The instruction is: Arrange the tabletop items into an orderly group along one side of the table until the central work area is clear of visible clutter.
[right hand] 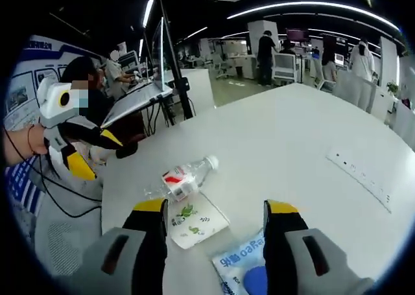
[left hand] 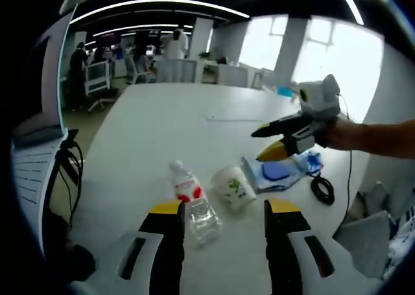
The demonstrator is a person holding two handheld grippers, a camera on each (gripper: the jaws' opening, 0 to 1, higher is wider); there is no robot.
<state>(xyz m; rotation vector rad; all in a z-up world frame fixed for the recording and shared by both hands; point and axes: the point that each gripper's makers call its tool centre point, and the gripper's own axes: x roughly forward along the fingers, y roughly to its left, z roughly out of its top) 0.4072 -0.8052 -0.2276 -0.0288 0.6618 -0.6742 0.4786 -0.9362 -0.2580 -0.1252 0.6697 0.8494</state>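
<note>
With both grippers released, the left gripper (left hand: 224,217) hovered over the bottle (left hand: 193,204) lying at six o'clock on the white tabletop (left hand: 162,126) beside the paper cup (left hand: 235,187), and it would do best to clamp the middle squarely.

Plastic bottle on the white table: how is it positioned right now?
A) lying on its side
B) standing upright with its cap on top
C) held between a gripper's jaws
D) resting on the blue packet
A: the plastic bottle lies flat on the table beside the paper cup, touched by no gripper.
</note>
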